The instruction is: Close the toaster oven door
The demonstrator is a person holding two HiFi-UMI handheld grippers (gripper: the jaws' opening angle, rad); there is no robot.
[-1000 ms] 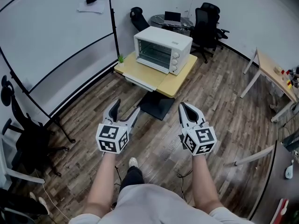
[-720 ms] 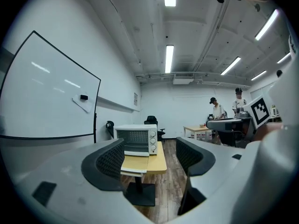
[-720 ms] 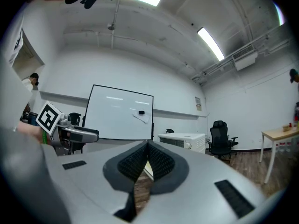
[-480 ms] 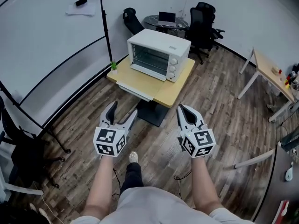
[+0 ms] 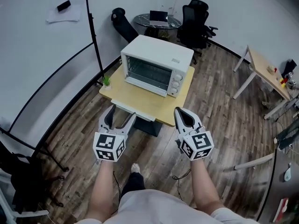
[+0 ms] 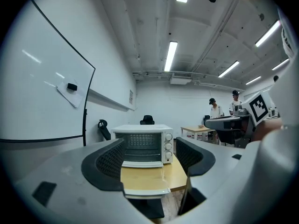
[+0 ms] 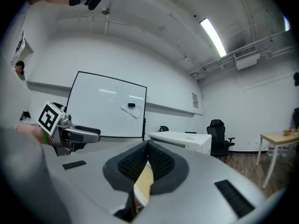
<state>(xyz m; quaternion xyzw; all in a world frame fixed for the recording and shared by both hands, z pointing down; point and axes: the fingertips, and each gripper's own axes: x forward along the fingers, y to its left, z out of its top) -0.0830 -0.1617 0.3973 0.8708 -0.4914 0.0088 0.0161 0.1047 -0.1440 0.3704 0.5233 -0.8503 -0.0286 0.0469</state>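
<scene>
A white toaster oven (image 5: pixel 159 55) stands on a small wooden table (image 5: pixel 135 97). Its dark inside and rack show from the front, and the door (image 5: pixel 148 85) lies folded down as a white strip before it. My left gripper (image 5: pixel 119 116) is open and empty, held at the table's near edge. Beside it my right gripper (image 5: pixel 181 114) is shut with nothing in it, also short of the oven. Between the left gripper's (image 6: pixel 149 155) jaws I see the oven (image 6: pixel 142 141) and the door's (image 6: pixel 142 164) white edge. The right gripper (image 7: pixel 147 148) points past the oven's (image 7: pixel 180 139) side.
A white flat panel (image 5: pixel 133 110) juts from the table's near edge. A whiteboard on a stand (image 5: pixel 42 41) is at the left, with a small green plant (image 5: pixel 106 80) at the table corner. Office chairs (image 5: pixel 194 20) and a round table with a laptop (image 5: pixel 159 18) lie beyond. A light desk (image 5: pixel 266 71) is at the right.
I have come closer to the table: the oven looms larger and both grippers now reach the table's near edge. The jaws keep the same states.
</scene>
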